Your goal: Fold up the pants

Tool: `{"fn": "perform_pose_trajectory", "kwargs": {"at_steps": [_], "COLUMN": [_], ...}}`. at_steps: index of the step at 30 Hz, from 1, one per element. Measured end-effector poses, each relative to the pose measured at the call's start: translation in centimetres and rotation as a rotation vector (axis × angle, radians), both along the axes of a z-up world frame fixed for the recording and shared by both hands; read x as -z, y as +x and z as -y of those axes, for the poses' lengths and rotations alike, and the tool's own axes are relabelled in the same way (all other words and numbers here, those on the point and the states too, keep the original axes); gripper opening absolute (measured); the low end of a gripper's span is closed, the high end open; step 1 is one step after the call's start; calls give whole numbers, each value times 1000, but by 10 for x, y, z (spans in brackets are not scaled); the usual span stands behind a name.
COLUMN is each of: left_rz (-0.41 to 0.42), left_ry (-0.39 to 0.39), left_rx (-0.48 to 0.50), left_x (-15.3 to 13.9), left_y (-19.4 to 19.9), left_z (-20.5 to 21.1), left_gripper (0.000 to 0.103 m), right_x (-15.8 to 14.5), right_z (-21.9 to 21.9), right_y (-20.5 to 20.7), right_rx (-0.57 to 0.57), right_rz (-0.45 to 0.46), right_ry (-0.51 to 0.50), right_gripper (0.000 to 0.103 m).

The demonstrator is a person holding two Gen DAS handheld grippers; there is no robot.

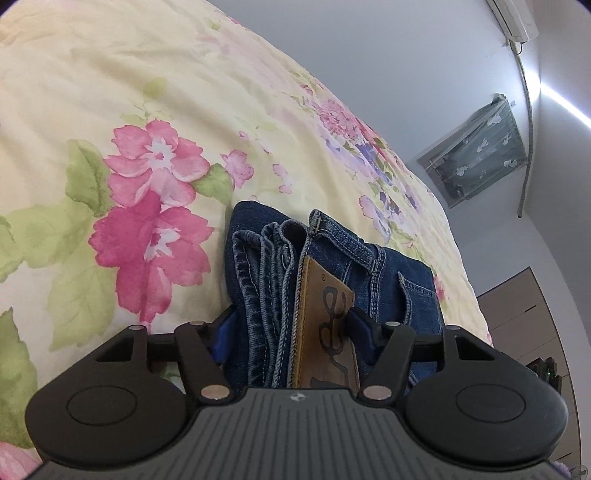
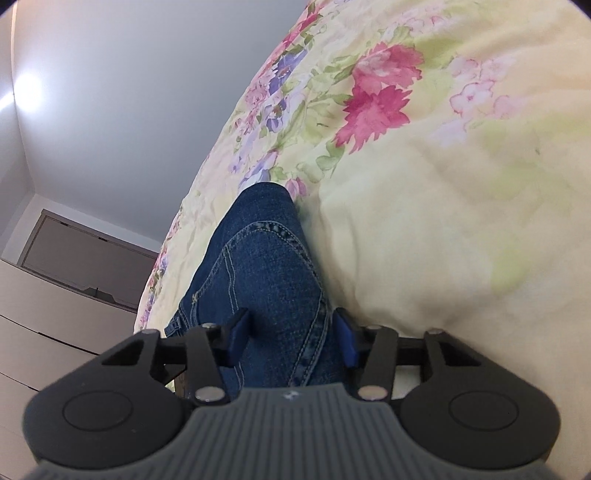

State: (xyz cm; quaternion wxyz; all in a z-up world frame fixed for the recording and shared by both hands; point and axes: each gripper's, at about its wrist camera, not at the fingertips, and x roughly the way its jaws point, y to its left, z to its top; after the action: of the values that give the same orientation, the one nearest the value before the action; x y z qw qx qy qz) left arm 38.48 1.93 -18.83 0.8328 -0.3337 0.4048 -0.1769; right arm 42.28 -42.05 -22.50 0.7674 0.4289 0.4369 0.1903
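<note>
Folded blue jeans (image 1: 391,269) lie as a thick bundle on a flowered yellow bedspread (image 1: 110,92). The stacked layers and a brown leather waistband patch (image 1: 325,314) face the left wrist view. My left gripper (image 1: 291,325) is shut on this end of the bundle, one blue pad against each side of the stack. In the right wrist view, the jeans (image 2: 258,236) show a stitched seam and a rounded fold at the far end. My right gripper (image 2: 291,328) is shut on them too, and the denim fills the gap between its pads.
The bedspread (image 2: 443,221) stretches wide around the jeans. Beyond the bed's edge are a grey wall, a curtained window (image 1: 480,162) and an air conditioner (image 1: 513,18). A brown cabinet (image 1: 524,314) and a white dresser (image 2: 55,314) stand beside the bed.
</note>
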Motion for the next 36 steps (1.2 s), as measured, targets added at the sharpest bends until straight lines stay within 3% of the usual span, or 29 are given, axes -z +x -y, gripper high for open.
{"fn": "perform_pose_trajectory", "kwargs": {"at_steps": [6, 11, 18, 24, 30, 36], "left_rz": [14, 21, 54, 51, 50, 34], "left_ry": [34, 64, 107, 180, 266, 322], "left_rx": [19, 30, 31, 34, 0, -47], "left_x": [-13, -32, -74, -125, -161, -171], "left_y": [0, -1, -14, -36, -69, -93], "left_z": [0, 2, -3, -41, -97, -148], "left_gripper": [42, 33, 31, 31, 32, 32], "right_x": [-2, -23, -73, -114, -128, -127], "right_z": [-3, -10, -23, -61, -125, -190], "right_y": [1, -2, -18, -39, -56, -63], "right_rx": [-24, -47, -67, -106, -144, -199], "right_rz": [19, 56, 97, 125, 136, 125], "right_ry": [-18, -73, -118, -95, -25, 25], "right_gripper": [31, 18, 17, 17, 16, 17]}}
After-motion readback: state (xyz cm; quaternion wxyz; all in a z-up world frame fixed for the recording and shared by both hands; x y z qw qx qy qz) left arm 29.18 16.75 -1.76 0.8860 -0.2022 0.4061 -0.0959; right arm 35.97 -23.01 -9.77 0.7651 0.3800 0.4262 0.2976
